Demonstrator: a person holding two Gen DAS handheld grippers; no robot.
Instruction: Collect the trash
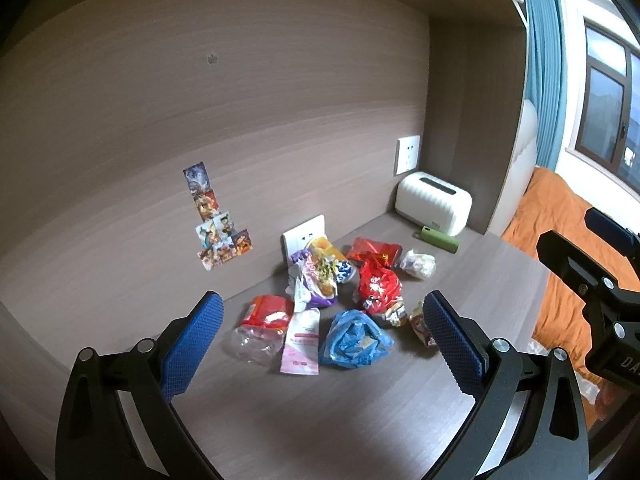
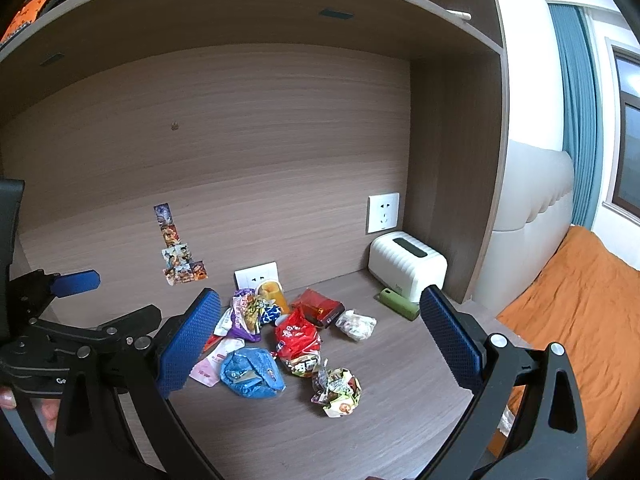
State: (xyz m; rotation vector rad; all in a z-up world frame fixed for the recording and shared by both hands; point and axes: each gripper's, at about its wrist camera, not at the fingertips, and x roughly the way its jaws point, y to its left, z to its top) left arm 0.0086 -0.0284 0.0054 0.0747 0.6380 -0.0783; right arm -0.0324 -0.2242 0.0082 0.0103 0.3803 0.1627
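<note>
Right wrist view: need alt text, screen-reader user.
The open right gripper hovers above a wooden desk strewn with trash: a blue plastic bag, a red snack bag and crumpled wrappers. A white box stands at the back; the left gripper shows at left.

The wood-grain desk (image 2: pixel 400 432) had a messy trash pile mid-frame: blue plastic bag (image 2: pixel 252 372), red snack bag (image 2: pixel 298 338), pink packet (image 2: pixel 212 362), purple wrapper (image 2: pixel 244 318), crumpled wrapper (image 2: pixel 338 390). Upper right sat a white box (image 2: pixel 406 266) beside a green case (image 2: pixel 398 304).
</note>
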